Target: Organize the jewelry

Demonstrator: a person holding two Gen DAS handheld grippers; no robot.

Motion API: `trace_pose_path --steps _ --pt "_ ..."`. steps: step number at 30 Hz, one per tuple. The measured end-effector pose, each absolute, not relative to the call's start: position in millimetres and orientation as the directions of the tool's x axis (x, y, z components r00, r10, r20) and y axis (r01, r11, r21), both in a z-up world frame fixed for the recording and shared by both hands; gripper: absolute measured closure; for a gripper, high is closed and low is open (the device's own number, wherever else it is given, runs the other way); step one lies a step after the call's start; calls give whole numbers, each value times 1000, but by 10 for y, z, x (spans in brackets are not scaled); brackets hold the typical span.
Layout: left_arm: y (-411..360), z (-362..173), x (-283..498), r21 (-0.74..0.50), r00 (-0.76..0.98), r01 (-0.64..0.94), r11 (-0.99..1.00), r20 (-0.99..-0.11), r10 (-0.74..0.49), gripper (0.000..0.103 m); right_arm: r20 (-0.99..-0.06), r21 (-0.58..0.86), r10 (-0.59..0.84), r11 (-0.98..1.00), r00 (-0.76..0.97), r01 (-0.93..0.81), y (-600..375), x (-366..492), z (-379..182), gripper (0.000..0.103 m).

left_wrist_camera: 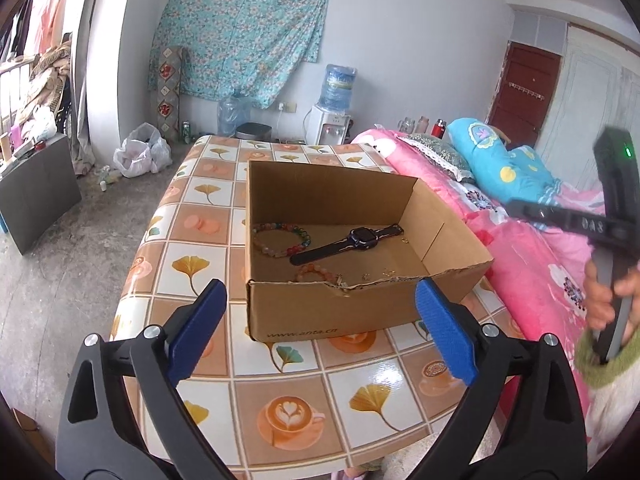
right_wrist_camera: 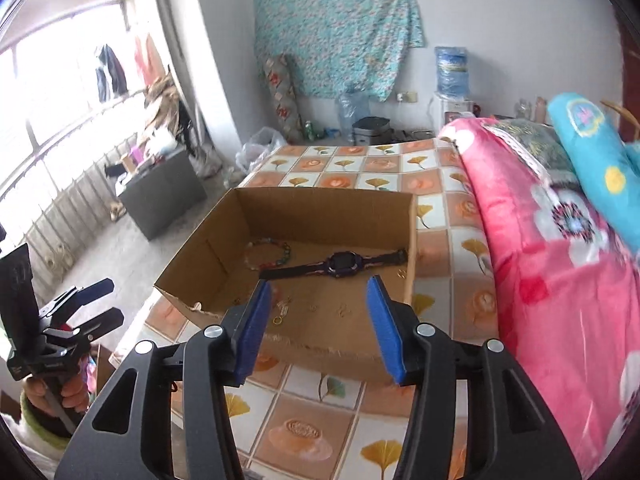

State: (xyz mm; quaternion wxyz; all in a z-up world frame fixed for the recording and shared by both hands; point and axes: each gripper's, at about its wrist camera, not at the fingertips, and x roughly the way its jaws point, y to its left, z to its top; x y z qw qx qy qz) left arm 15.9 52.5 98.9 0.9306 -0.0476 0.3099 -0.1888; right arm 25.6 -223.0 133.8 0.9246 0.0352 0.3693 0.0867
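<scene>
Ahead of my left gripper (left_wrist_camera: 318, 312), the cardboard box (left_wrist_camera: 448, 216) stood open-topped; its torn near wall (left_wrist_camera: 320, 312) blocked a level approach.

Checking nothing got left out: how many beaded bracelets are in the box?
2: a multicolored bracelet at the far left, a peach bracelet against the near wall, partly hidden.

Watch (left_wrist_camera: 347, 241) and bracelets (left_wrist_camera: 281, 239) lie in the box (left_wrist_camera: 320, 312) — on the table (left_wrist_camera: 280, 408).

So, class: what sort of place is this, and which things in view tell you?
Most likely a lived-in bedroom: a bed with a pink floral quilt, a water dispenser by the wall, and clothes hanging at the window.
</scene>
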Motion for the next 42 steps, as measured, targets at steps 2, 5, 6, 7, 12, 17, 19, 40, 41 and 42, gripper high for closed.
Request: trace_pose_path --steps 2,5,6,7,12,17,19,40,41,42 --pt "518 994 155 -196 742 320 927 -556 -374 11 -672 157 194 981 715 -118 -2307 200 1275 51" --pt "541 953 308 -204 735 314 927 -565 -374 10 -681 241 217 968 699 -66 -2504 286 1099 50" --pt "563 916 401 -216 730 294 931 -578 -365 11 -691 285 226 958 686 -29 -2612 375 1002 49" --pt "579 877 498 -226 725 271 936 -592 -353 11 -702 312 230 950 674 1 -2680 440 929 49" --pt "611 498 1153 -335 607 185 924 -700 -376 11 -788 391 256 911 560 132 -2916 841 442 49" --pt "543 331 1298 -431 534 161 888 -718 -446 11 -809 383 287 920 512 89 -2751 911 337 45" --pt "503 344 1255 -405 538 167 899 -726 -427 11 -809 372 281 925 516 80 -2721 872 358 45" --pt "706 448 372 -375 576 197 906 -704 -417 11 -778 421 300 901 552 105 -2663 16 522 40" --pt "729 504 305 -356 600 204 912 -691 -404 11 -775 397 265 910 574 116 -2677 -53 573 37" --pt "754 569 221 -336 629 218 916 -670 -395 11 -772 377 235 918 591 127 -2686 -112 612 35"
